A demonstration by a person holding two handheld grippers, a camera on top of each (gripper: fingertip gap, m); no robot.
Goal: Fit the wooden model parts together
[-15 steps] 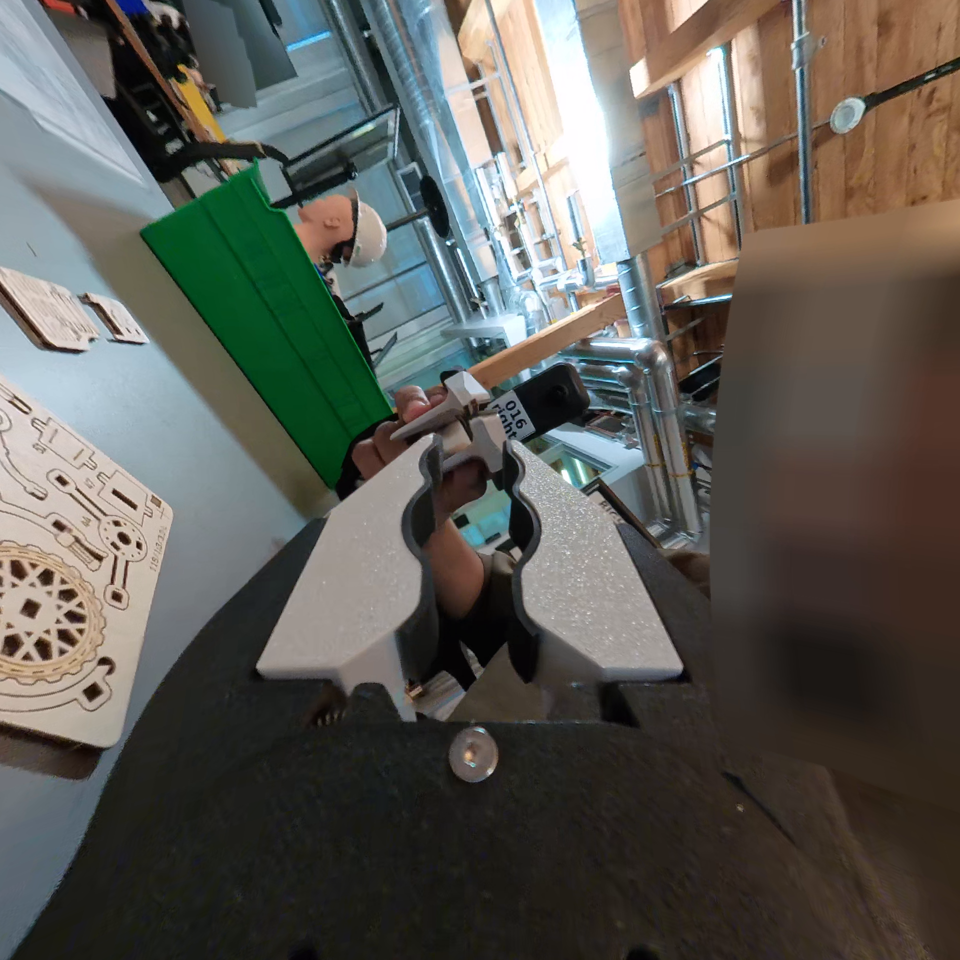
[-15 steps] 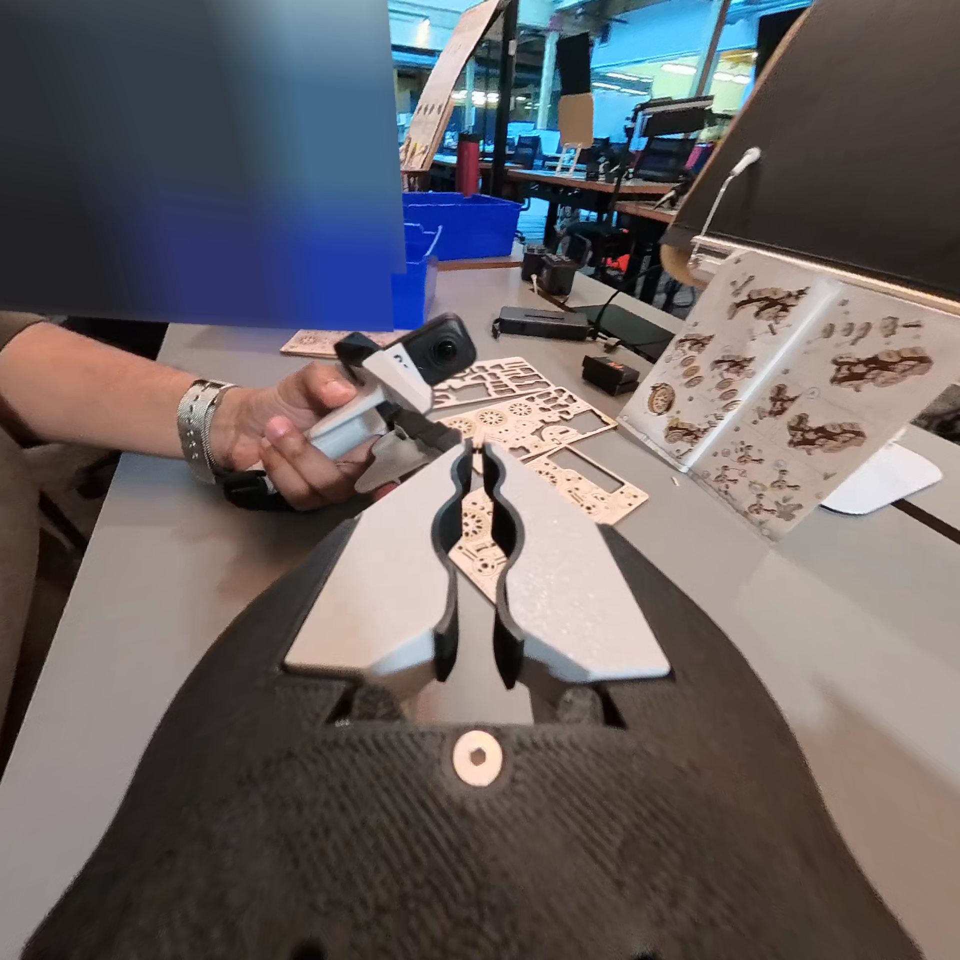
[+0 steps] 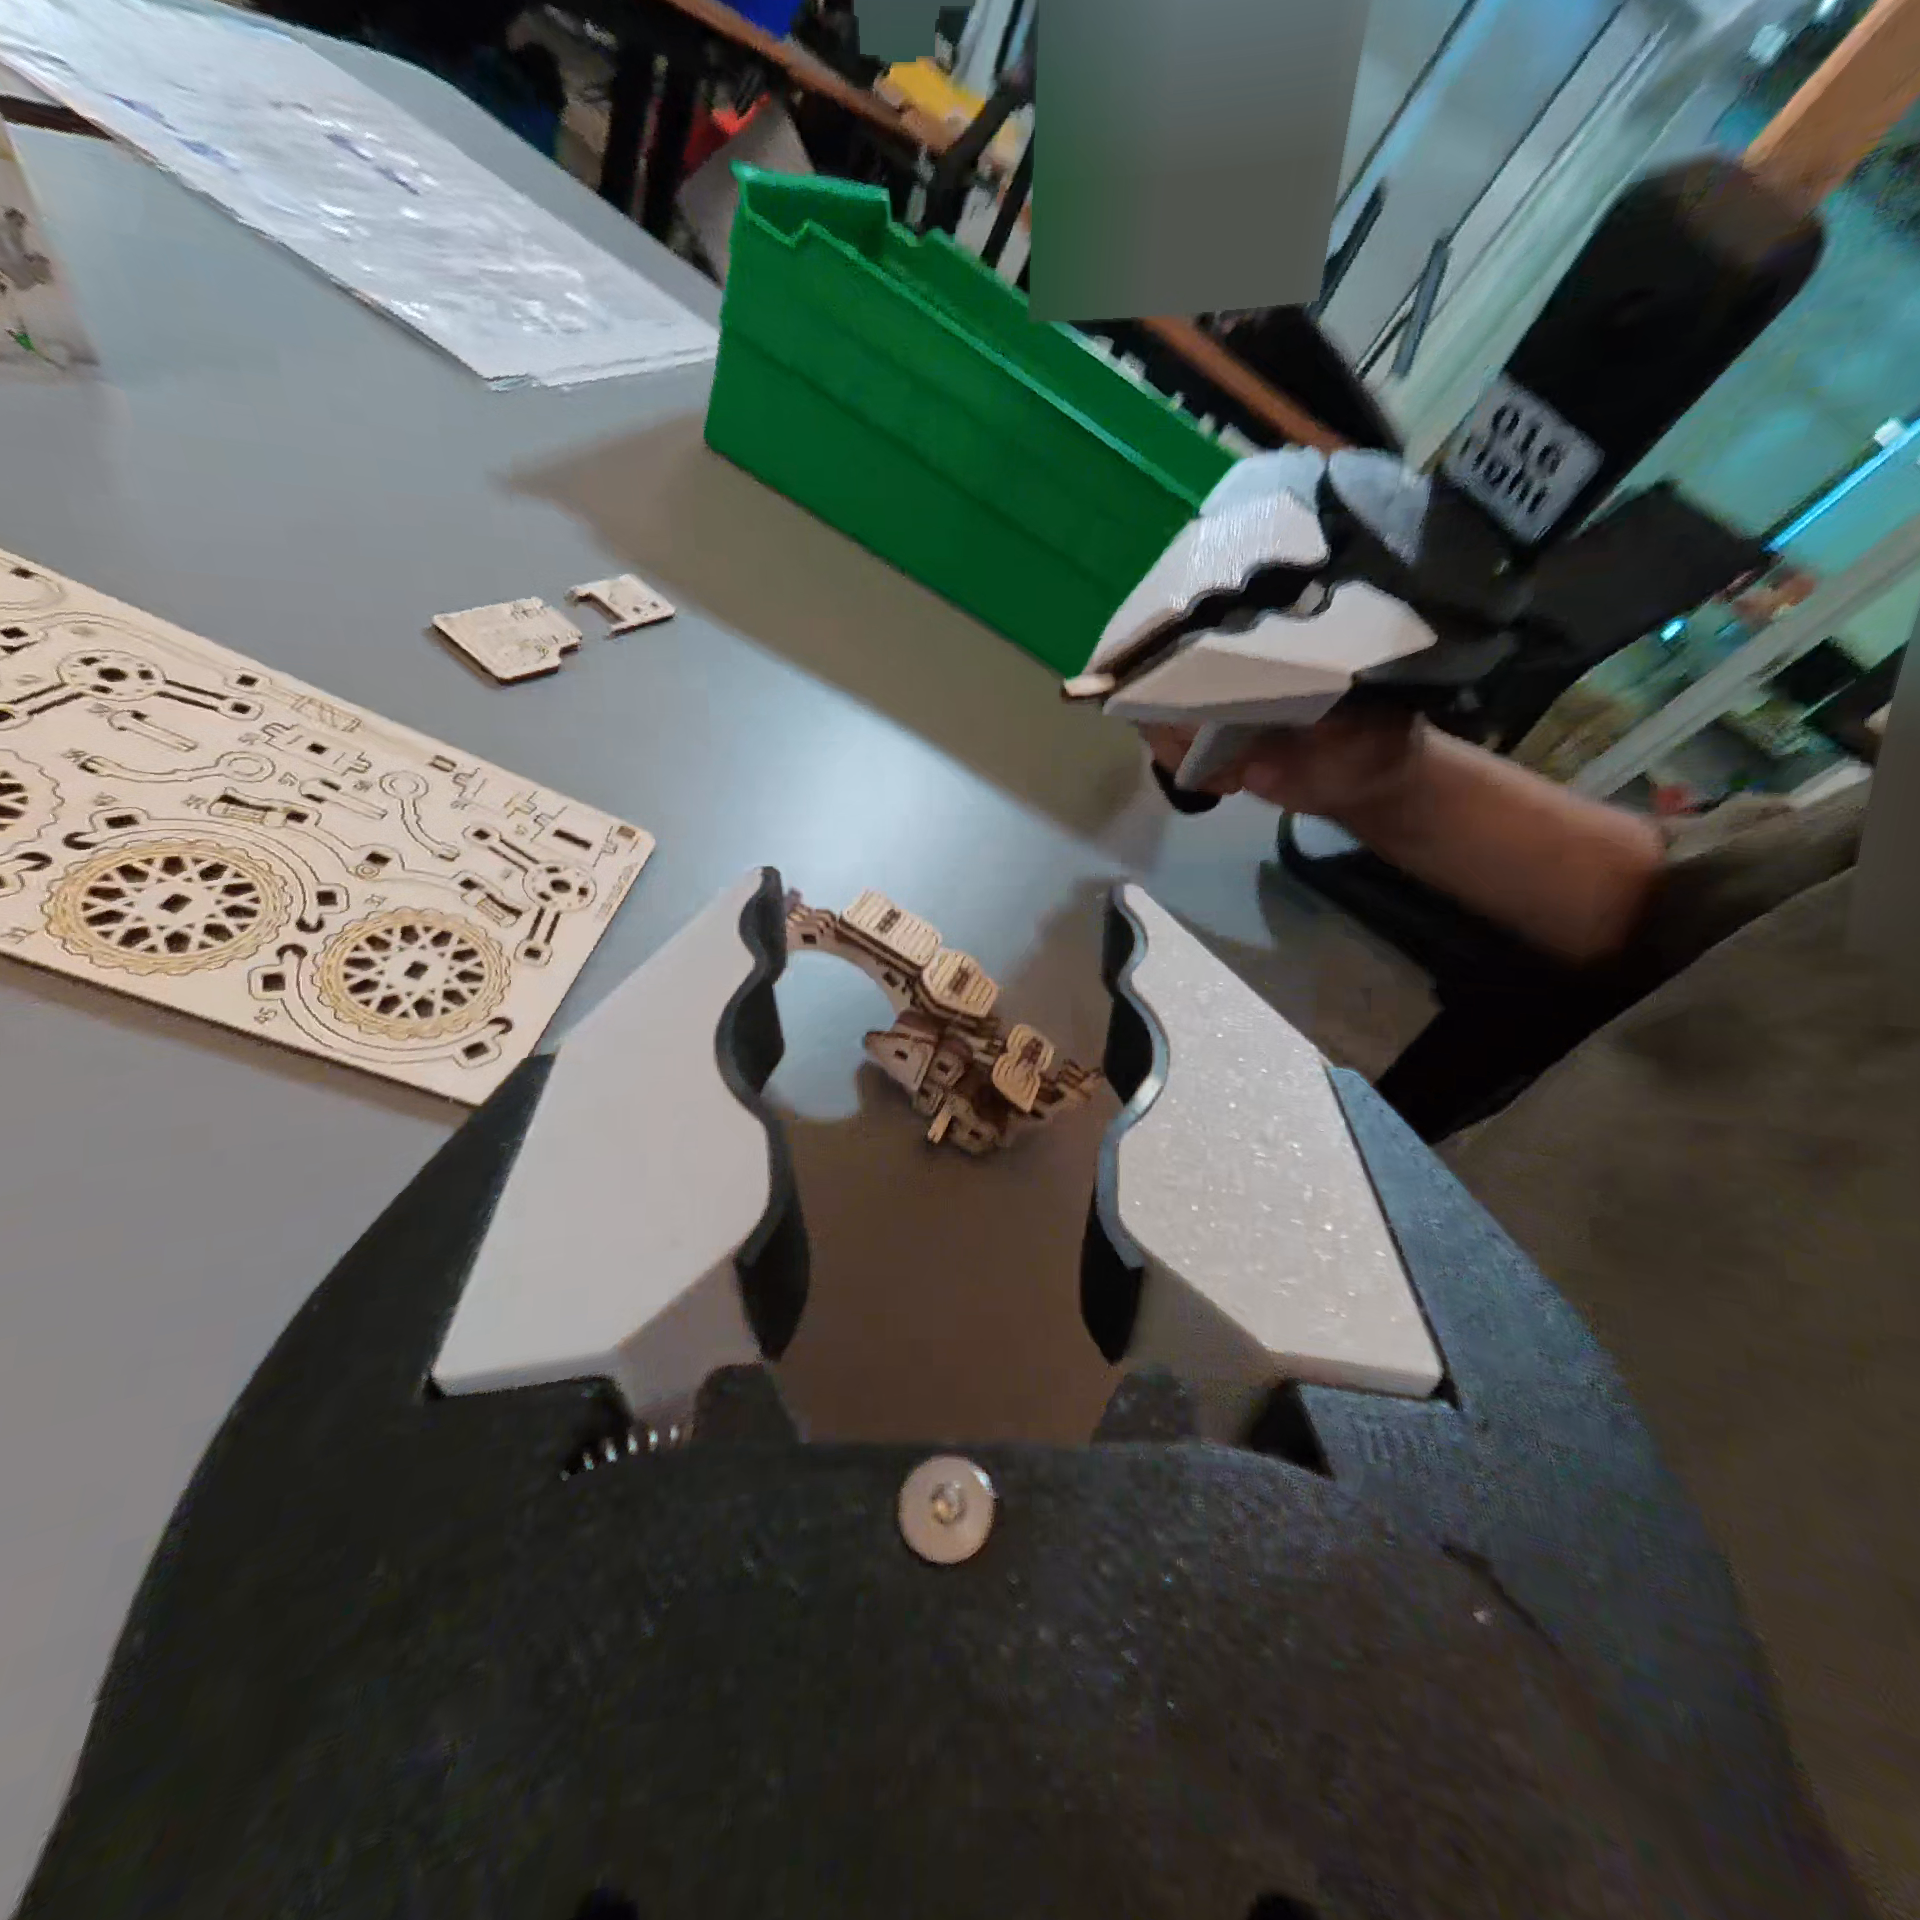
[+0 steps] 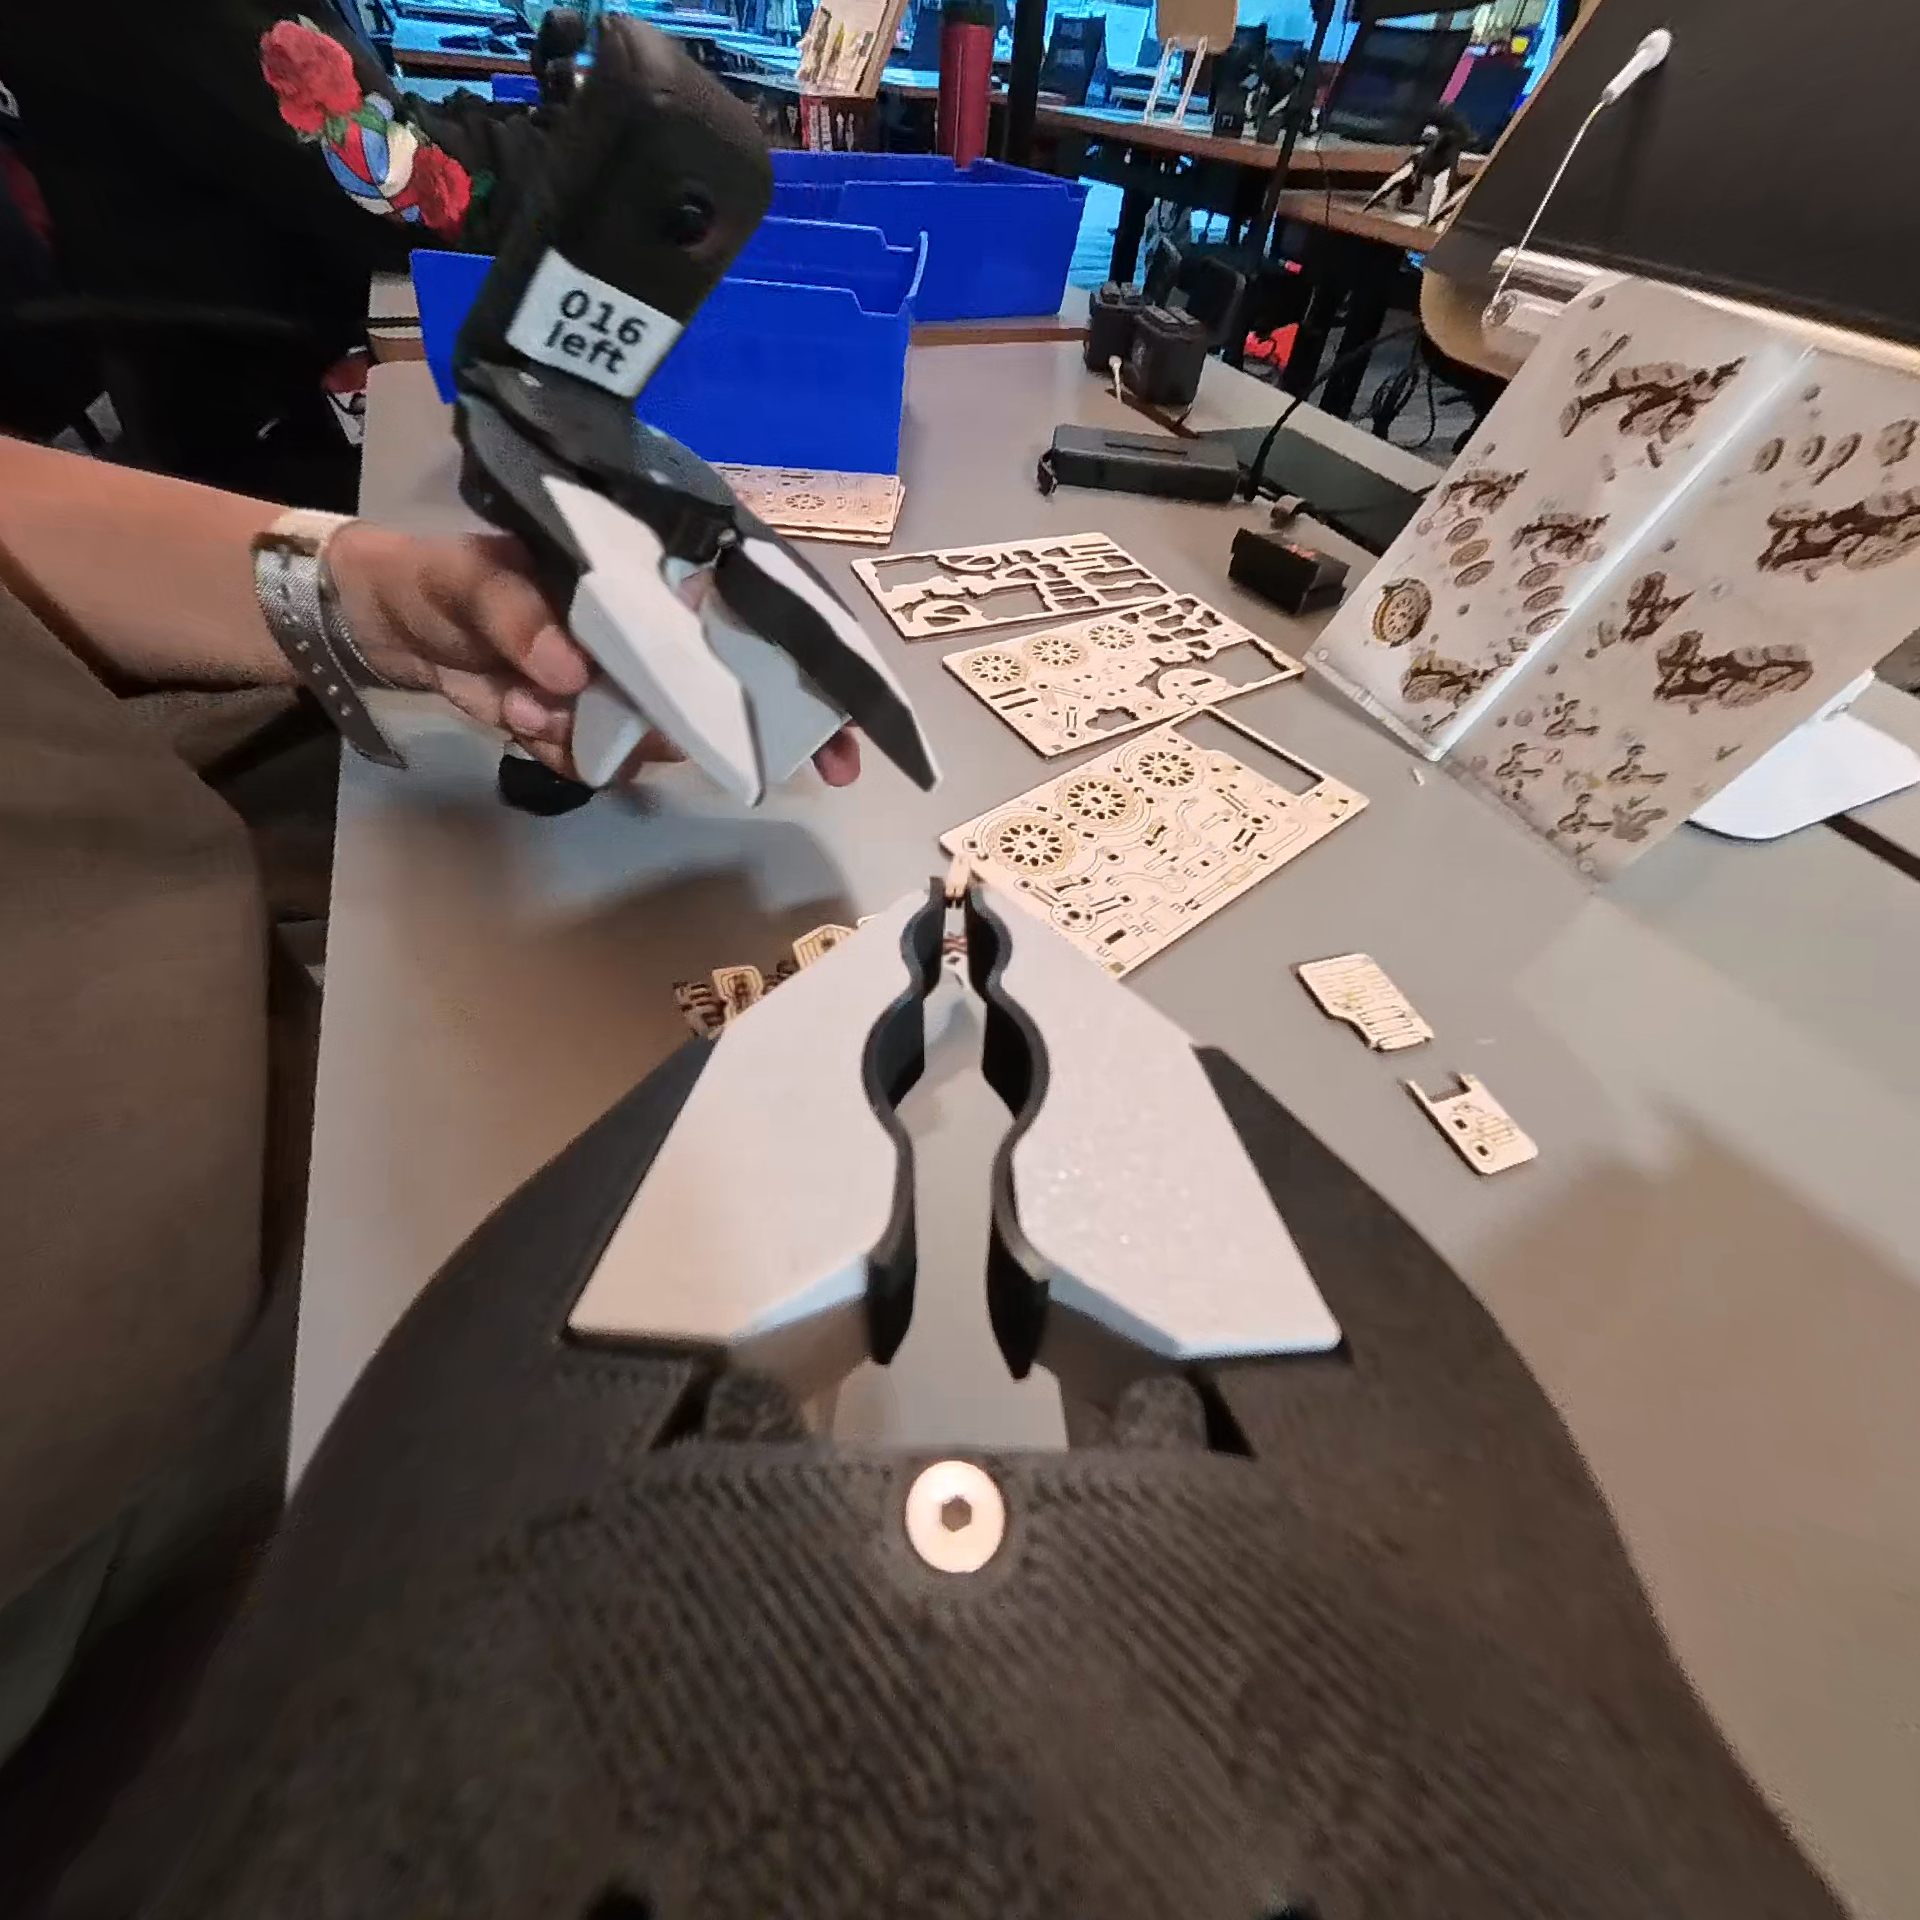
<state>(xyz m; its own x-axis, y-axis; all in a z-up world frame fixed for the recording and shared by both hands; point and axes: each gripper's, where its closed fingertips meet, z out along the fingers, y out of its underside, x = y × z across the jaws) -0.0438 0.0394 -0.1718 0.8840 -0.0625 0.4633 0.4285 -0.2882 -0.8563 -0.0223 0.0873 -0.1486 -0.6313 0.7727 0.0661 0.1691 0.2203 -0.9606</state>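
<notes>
A partly built wooden model (image 3: 935, 1023) lies on the grey table (image 3: 312, 499), in line with the gap between my left gripper's fingers. My left gripper (image 3: 940, 914) is open and empty, held a little above it. It also shows in the right wrist view (image 4: 842, 784), raised at the upper left. My right gripper (image 4: 958, 894) is shut on a small wooden piece (image 4: 956, 878) that sticks out of its tips. In the left wrist view the right gripper (image 3: 1091, 681) hangs above the table to the right, the piece (image 3: 1084, 686) at its tip. Part of the model (image 4: 743, 982) shows left of its fingers.
Laser-cut wooden sheets (image 4: 1143, 831) (image 3: 260, 852) lie beyond the model. Two small loose pieces (image 4: 1363, 1000) (image 4: 1473, 1124) lie to the right. A green bin (image 3: 935, 416), blue bins (image 4: 790, 353) and an upright instruction sheet (image 4: 1621, 582) stand around the work area. My right fingertips sit around 7 cm from my left ones.
My left gripper has swung from pointing up and sideways to pointing down at the table, and its jaws have opened wider. The model now lies before it. The right gripper stays shut.
</notes>
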